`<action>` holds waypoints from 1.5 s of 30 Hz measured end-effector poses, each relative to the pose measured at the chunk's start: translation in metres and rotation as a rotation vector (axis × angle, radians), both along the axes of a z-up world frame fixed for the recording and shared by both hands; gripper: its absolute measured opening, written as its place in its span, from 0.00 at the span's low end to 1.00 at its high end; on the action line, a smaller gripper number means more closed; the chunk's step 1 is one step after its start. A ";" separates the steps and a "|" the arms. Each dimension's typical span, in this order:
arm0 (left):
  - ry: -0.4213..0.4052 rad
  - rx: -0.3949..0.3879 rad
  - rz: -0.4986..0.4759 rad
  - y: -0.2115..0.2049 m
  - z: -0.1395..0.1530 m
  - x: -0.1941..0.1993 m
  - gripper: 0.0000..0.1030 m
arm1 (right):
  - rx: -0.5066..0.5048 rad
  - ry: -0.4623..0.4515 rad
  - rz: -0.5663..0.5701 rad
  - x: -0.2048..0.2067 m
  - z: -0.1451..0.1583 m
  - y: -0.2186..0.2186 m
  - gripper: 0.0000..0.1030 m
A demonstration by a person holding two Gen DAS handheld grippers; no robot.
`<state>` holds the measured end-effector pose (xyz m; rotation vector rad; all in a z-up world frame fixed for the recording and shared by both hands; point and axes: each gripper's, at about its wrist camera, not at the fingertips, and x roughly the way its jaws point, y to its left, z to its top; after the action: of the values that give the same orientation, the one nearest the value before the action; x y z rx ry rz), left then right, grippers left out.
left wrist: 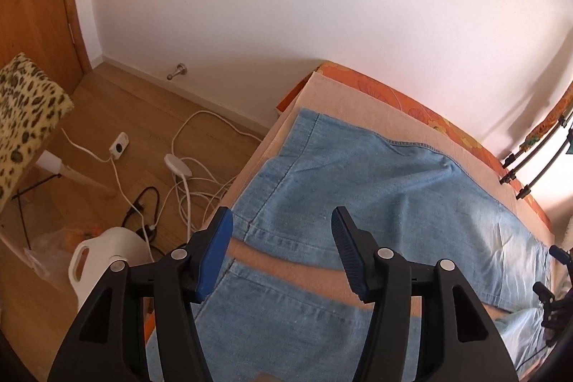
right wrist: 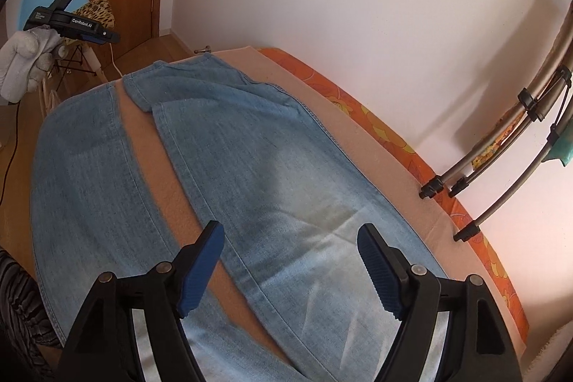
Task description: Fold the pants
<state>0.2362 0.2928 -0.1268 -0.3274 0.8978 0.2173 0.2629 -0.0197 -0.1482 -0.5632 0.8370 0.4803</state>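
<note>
Light blue denim pants (left wrist: 376, 188) lie flat on a beige cloth (left wrist: 351, 95) over a bed. The two legs are spread apart with a strip of beige between them (right wrist: 161, 174). My left gripper (left wrist: 283, 224) is open and empty, hovering above the hem ends of the legs near the bed's left edge. My right gripper (right wrist: 290, 238) is open and empty above the far leg (right wrist: 272, 167) toward the waist end. The left gripper also shows in the right wrist view (right wrist: 71, 20) at the far end of the pants.
An orange flowered sheet (right wrist: 394, 138) edges the bed along a white wall. Metal tripod legs (right wrist: 501, 160) stand on the bed at the right. White cables (left wrist: 186, 174), a white jug (left wrist: 104, 256) and a leopard-print chair (left wrist: 25, 117) are on the wooden floor to the left.
</note>
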 end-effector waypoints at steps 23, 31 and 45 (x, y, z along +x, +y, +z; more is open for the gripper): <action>0.104 0.199 -0.109 -0.010 -0.091 0.190 0.55 | 0.033 0.161 -0.139 0.214 -0.079 0.010 0.85; 0.036 0.273 -0.137 -0.029 -0.094 0.190 0.24 | 0.064 0.219 -0.169 0.243 -0.104 -0.017 0.85; -0.135 0.317 -0.138 -0.038 -0.038 0.161 0.10 | 0.087 0.329 -0.064 0.246 -0.108 -0.047 0.87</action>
<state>0.3972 0.2552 -0.1649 0.0143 0.7359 0.2041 0.5090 -0.0667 -0.2566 -0.3805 1.1387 0.5564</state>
